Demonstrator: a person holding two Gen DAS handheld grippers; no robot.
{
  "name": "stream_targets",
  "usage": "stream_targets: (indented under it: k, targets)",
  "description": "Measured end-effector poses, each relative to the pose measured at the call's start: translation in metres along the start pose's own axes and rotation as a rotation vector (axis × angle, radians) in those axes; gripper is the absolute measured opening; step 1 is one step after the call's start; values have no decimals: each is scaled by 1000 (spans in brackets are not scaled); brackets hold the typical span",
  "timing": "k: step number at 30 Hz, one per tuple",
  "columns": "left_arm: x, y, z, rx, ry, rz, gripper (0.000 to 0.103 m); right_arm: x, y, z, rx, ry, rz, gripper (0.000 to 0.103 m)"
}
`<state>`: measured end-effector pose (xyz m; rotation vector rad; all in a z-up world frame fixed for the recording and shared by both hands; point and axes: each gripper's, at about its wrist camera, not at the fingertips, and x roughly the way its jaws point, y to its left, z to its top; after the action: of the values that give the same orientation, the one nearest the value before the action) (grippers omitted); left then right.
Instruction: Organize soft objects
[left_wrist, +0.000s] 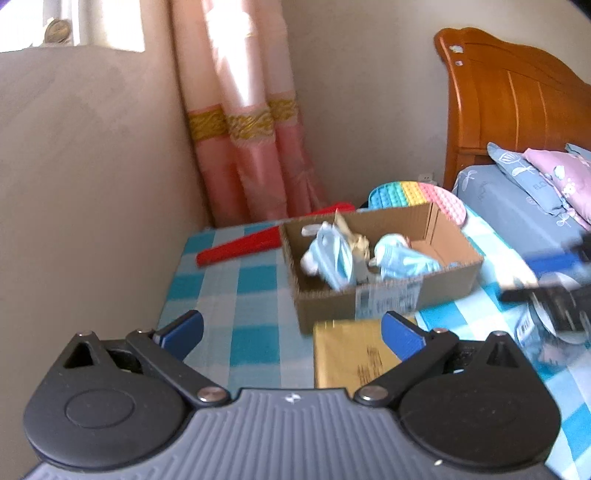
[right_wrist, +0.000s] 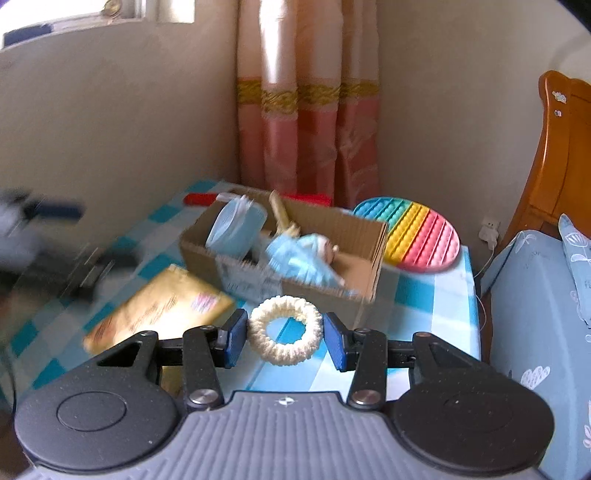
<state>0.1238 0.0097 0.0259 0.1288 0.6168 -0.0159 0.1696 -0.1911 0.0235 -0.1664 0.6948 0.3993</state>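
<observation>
Right claw (right_wrist: 285, 336) clamped on cream scrunchie (right_wrist: 284, 336), unseen from left wrist.

Cream scrunchie (right_wrist: 285, 329) before filled cardboard box (right_wrist: 373, 254)

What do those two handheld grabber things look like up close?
The left gripper and the right gripper look alike. Each has a ribbed grey body with a small white emblem, two round black discs at the sides, black angled link arms joined by silver bolts, and two flat blue finger pads. No cables, hands or sleeves show in either view.
</observation>
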Motion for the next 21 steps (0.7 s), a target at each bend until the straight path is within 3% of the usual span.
stream_targets:
  k: [13,16,18,21]
  targets:
    - [-24,0,-29,-37,10,3,102,81,-42,69,170,57,-61,52]
    - [-26,-1,-31,-28,11,15,102,95,-50,74,201,80,-70,69]
    - [-27,-2,-31,-22,15,17,102,94,-53,74,218,61,-65,94]
    - [-26,-3,-32,-25,19,20,102,82,-51,72,220,34,-56,102]
